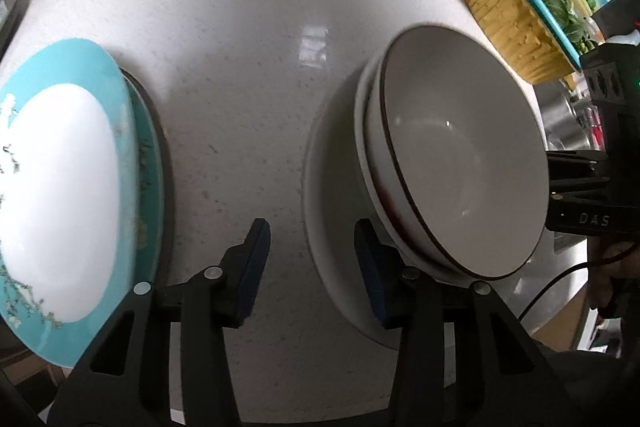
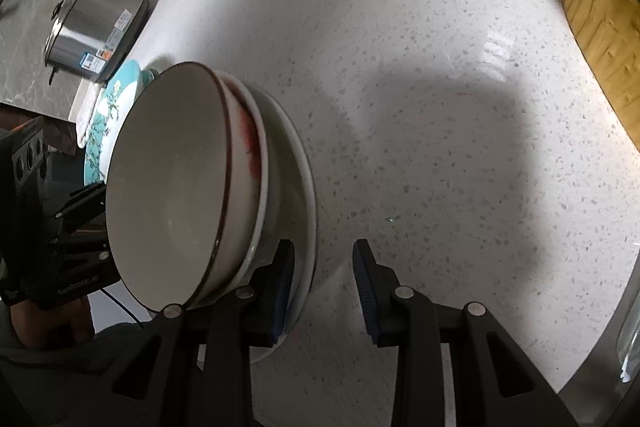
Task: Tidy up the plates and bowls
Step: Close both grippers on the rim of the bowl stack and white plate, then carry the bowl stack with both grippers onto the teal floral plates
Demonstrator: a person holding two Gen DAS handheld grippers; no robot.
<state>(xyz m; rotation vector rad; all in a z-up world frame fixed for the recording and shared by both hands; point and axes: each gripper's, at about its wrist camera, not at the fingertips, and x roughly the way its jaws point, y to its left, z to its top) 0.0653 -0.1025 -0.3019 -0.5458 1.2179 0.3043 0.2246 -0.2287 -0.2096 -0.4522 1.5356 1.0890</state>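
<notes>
A stack of bowls [image 1: 460, 155] with brown rims sits on a white plate [image 1: 324, 211] on the speckled counter; it also shows in the right wrist view [image 2: 172, 187] on the plate [image 2: 304, 187]. A teal flowered plate stack [image 1: 60, 195] lies to the left, seen again in the right wrist view [image 2: 106, 123]. My left gripper [image 1: 310, 263] is open and empty between the two stacks, its right finger at the white plate's rim. My right gripper [image 2: 324, 283] is open and empty, its left finger beside the plate's rim.
A yellow basket [image 1: 512, 27] with a teal colander of greens stands at the back right; it also shows in the right wrist view [image 2: 600, 39]. A steel pot [image 2: 96, 27] stands at the far left by the wall. The counter edge [image 2: 592, 339] curves on the right.
</notes>
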